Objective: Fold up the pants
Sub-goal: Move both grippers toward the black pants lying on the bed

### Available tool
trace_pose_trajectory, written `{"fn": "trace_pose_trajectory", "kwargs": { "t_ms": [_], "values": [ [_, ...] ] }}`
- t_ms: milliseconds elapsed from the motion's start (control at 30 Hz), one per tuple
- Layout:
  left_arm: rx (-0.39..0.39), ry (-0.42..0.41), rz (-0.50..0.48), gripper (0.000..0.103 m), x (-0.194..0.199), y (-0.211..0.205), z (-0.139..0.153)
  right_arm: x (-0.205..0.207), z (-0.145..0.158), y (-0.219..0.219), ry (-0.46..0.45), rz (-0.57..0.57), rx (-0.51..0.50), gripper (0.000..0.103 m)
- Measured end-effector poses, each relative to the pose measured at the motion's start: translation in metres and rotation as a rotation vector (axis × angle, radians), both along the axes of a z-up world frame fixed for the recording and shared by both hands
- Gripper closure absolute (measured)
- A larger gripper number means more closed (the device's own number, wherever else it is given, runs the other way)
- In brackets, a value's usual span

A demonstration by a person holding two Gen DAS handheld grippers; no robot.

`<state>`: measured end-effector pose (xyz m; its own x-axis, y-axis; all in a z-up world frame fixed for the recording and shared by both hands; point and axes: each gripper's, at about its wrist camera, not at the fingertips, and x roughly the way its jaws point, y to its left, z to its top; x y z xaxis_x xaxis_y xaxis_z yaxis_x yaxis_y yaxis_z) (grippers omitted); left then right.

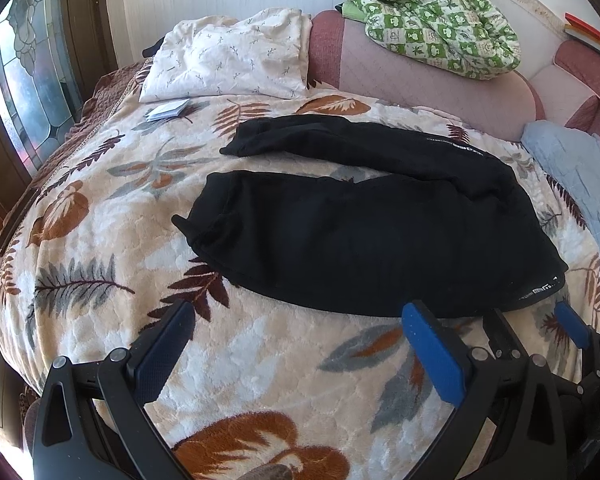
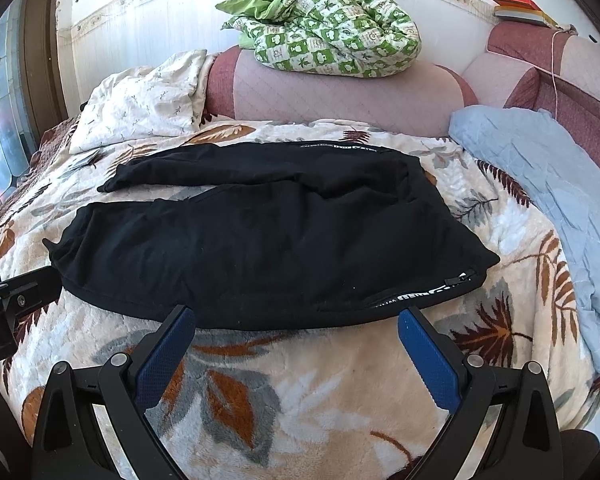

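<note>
Black pants [image 2: 260, 240] flat on leaf-print blanket [image 2: 300, 392], both tongs spread.

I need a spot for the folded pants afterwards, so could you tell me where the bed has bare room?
The leaf-print blanket is bare between the black pants and both open grippers, and left of the pants' legs below the white pillow. The right side is crowded by the blue quilt.

left gripper [image 1: 300, 316]: jaws wide apart | right gripper [image 2: 296, 320]: jaws wide apart
</note>
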<state>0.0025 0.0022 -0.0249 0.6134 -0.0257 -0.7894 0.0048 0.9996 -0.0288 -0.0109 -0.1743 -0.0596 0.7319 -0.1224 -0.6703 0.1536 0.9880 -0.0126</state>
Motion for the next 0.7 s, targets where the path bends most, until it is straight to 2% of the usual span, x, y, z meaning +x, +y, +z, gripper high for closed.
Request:
{"fn": "trace_pose_trajectory", "kwargs": {
  "t_ms": [700],
  "values": [
    [0.013,0.055,0.024,0.0,0.01,0.004,-0.025,0.005,-0.008,-0.002,0.03,-0.003,0.0,0.0]
  ]
}}
